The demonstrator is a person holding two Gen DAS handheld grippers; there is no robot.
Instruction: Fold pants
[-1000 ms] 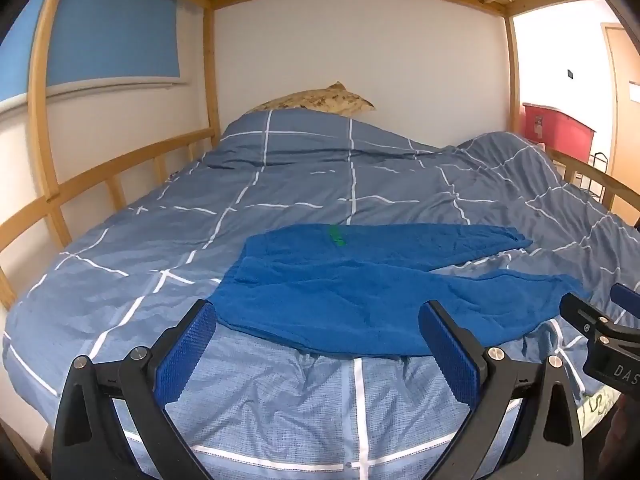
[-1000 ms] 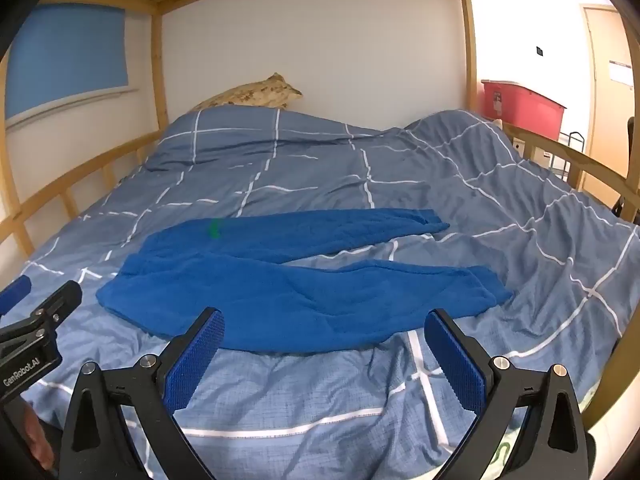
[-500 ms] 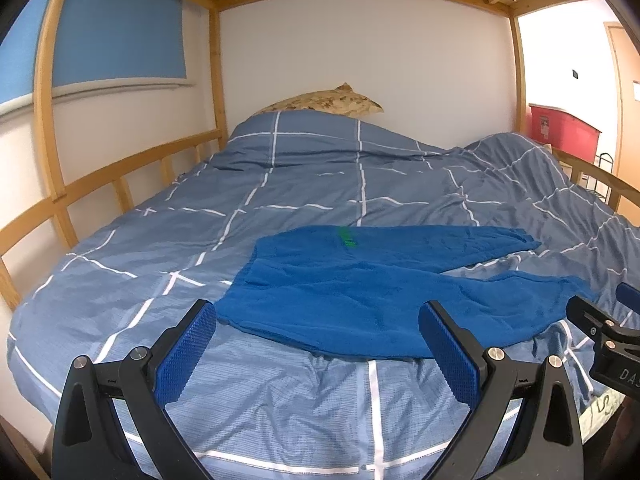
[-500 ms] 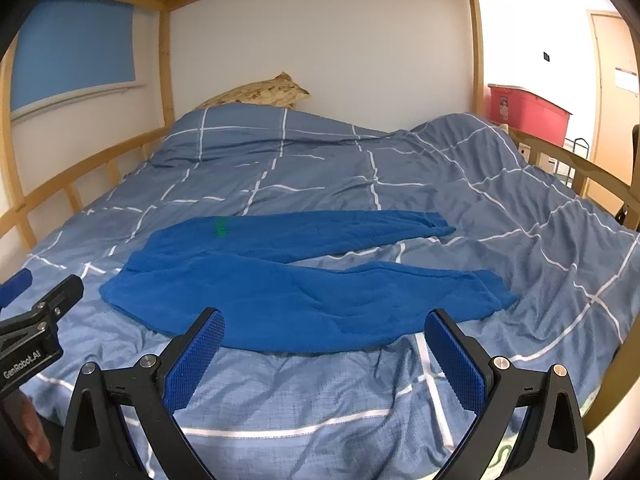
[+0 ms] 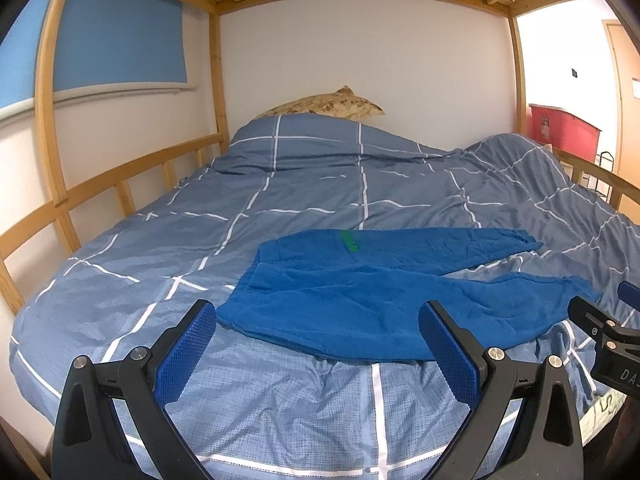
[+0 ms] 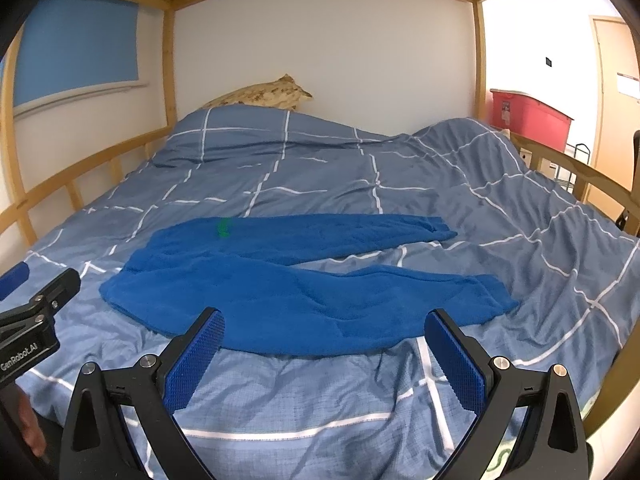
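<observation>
**Fold Pants: Approach Stage, No Grasp Yet**

We found the pants (image 5: 360,304) spread flat on the bed (image 5: 280,184), near its front edge. The waist lay to the left and the two legs ran to the right, parted in a narrow V. A small green tag (image 5: 350,241) showed near the waist on the far leg.

We held the left claw (image 5: 316,354) above the front edge of the bed, before the waist end. Its jaws stood wide apart and gripped nothing. We held the right claw (image 6: 324,358) likewise, wide apart and empty, before the middle of the near leg. Neither claw touched the cloth.

We judged the task to be at its first step: no fold had been made, and the legs lay unstacked.

The next move, in our judgement, called for:

1. Bringing one leg over the other, so that the two lay stacked.
2. A pinch at the waist with the left claw and at a cuff (image 6: 492,292) with the right.
3. Low, shallow pinches, since the duvet beneath was soft and could be caught with the cloth.
</observation>
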